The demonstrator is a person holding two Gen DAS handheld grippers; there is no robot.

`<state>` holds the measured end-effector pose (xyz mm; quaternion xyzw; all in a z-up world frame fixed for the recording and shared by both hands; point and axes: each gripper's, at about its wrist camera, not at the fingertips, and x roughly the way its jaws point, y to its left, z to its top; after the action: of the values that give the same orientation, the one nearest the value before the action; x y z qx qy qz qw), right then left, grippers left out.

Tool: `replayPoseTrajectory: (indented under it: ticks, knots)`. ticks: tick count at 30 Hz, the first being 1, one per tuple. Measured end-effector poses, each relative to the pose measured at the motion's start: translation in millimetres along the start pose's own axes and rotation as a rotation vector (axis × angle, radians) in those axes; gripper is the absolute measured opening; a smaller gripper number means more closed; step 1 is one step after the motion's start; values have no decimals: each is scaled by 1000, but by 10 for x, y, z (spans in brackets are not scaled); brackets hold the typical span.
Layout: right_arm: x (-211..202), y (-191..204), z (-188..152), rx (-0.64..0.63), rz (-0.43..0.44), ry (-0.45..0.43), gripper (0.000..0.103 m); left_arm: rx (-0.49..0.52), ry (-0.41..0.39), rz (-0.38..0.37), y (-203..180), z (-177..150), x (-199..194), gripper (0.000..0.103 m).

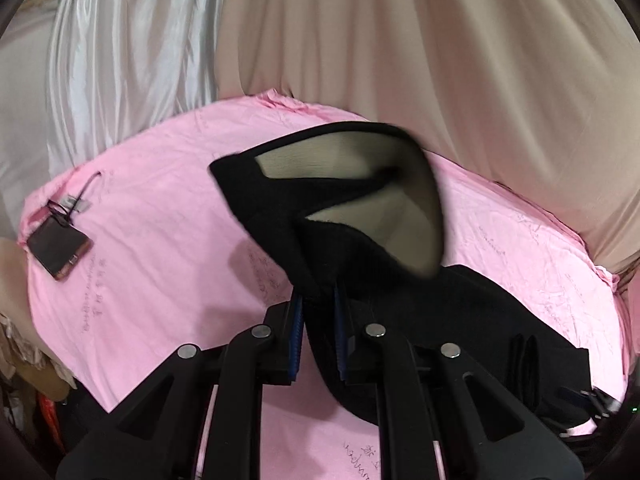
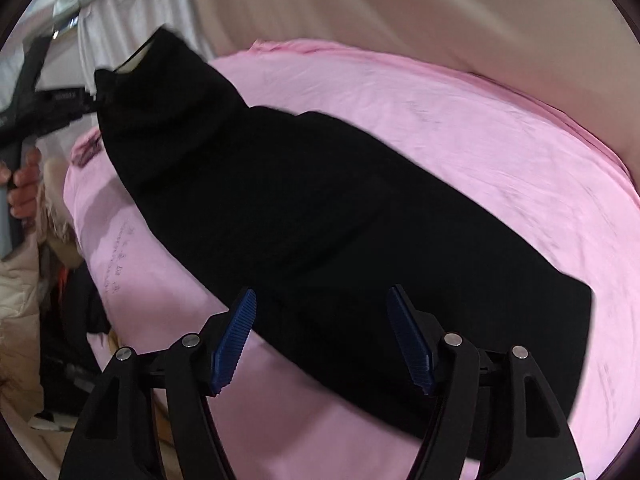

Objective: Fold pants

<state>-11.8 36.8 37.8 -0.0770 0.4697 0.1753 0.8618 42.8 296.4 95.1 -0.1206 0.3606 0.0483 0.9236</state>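
My left fingers are clamped on one end of the black pants, lifting it clear of the pink sheet while the rest lies flat across the surface. My right fingers stand open over the near edge, pressing on nothing. To fold well, I should carry the raised end low and straight over the flat part, line up the edges, and use the right fingers to pin the cloth at the fold line.
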Motion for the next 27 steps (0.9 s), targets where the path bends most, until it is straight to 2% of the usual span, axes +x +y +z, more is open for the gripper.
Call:
replayPoseTrajectory:
  ticks: [2,4,5,6,8,11,13,14,15,16,18,19,22,24,26,27]
  knots:
    - [195,25,42,-20,-22,15,64,-18,6,-2,40,54,36,12]
    - [263,-16,100,-6,-45,0,38,-46,14,-20,98,81,79,12]
    - [237,-93,156,28,-55,7,18,-54,17,-24,126,81,105,13]
    - [185,-154,209,76,-12,0,17,-63,21,-31,197,97,139,13]
    - [22,-248,325,158,43,-54,17,-72,25,-48,261,114,160,13]
    - [-65,-185,477,153,114,-90,18,-58,16,-64,206,128,123,12]
    - [222,-28,485,120,172,-10,22,-42,1,-82,134,143,76,12]
    - [436,28,440,109,191,56,30,-24,-13,-102,37,152,10,12]
    - [527,40,386,103,191,63,33,-3,-23,-125,-45,162,-44,12]
    - [456,23,347,110,197,16,33,16,-31,-148,-152,164,-115,13]
    - [271,-130,316,174,256,6,34,71,-42,-206,-420,156,-261,13]
    - [101,-266,282,215,264,-34,34,106,-45,-232,-563,143,-322,13]
    - [-398,-680,128,289,97,-132,39,243,-37,-324,-1151,0,-512,13]
    - [-682,-992,-87,377,46,-176,41,337,0,-404,-1607,-195,-579,14]
    - [-881,-1242,-340,457,8,-204,43,436,64,-472,-2079,-467,-539,19]
    - [-927,-1317,-457,483,-9,-211,46,468,98,-495,-2248,-579,-470,29]
